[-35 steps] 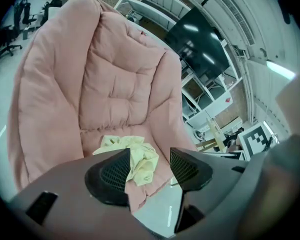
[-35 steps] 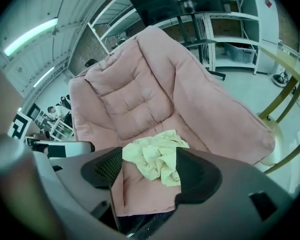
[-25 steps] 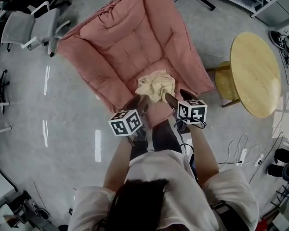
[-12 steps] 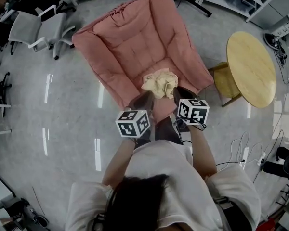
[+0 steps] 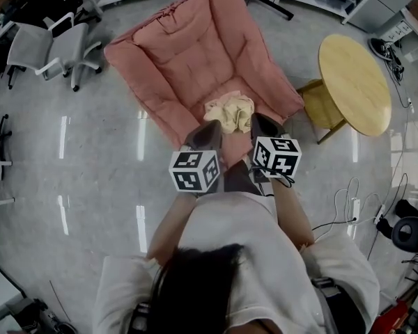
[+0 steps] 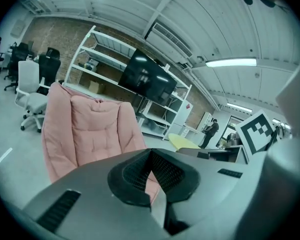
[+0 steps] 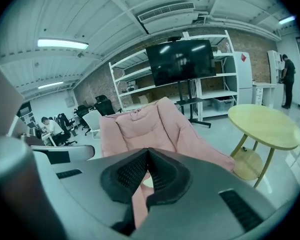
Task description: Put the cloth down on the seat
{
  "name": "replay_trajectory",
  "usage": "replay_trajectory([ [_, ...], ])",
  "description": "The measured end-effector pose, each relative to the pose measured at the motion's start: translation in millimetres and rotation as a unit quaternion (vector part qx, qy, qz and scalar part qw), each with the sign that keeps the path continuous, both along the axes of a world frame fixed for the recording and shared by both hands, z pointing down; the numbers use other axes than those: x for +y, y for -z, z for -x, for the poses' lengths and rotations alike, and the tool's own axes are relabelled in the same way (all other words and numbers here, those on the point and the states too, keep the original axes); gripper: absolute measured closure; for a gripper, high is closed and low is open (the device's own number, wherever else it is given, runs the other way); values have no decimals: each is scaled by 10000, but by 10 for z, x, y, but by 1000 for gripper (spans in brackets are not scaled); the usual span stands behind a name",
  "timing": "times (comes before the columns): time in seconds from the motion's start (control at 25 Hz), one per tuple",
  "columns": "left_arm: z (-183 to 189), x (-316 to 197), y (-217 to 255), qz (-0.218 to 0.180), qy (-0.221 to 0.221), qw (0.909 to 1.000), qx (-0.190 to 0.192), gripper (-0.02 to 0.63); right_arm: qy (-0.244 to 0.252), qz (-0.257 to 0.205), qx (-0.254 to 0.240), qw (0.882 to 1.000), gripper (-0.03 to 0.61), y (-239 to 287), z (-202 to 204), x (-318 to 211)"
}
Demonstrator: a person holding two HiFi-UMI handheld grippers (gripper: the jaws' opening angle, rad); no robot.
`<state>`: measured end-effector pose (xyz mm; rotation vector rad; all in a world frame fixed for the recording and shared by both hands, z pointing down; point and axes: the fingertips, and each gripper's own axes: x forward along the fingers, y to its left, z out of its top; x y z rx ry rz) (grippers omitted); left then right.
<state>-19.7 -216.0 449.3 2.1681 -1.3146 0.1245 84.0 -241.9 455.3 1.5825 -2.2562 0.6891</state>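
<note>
1. The cloth [image 5: 229,112] lies crumpled at the front of the seat [image 5: 205,78] of the pink armchair [image 5: 160,44], at 12 o'clock from us. Neither tool touches it.
2. The left tool [image 5: 203,136] was spread wide a second ago. Now its jaws are pressed together, and its own view shows nothing between them, only the armchair beyond.
3. The right tool [image 5: 259,125] has done the same, going from spread to fully pressed together on nothing.
4. Through that second the cloth has kept its place on the seat. The tools sit just short of it, the left at about 7 o'clock of the cloth and the right at about 5 o'clock.
5. We judge the task done: the cloth is down, and jaws closing on air mean the release is finished. All that seems left is to draw both tools back.
6. One risk we see is that the cloth sits close to the front edge, so a brush from a retreating tool could drag it off.
7. The round table [image 5: 354,82] at 2 o'clock and the office chair [image 5: 52,51] at 10 o'clock play no part.
</note>
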Motion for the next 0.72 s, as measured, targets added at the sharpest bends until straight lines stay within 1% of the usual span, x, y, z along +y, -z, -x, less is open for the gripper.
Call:
replay_trajectory([
  [0.16,31,61,30,-74,-97,9999,-95,588,8,-115,58,9999,552,51,134,116],
  [0.56,48,67,-4,-103,-108,9999,-64,588,42,-280,66,9996,552,84,230,177],
  [0.72,42,68,-17,-67,-87,9999,-57,588,82,-348,163,9992,552,105,235,172],
])
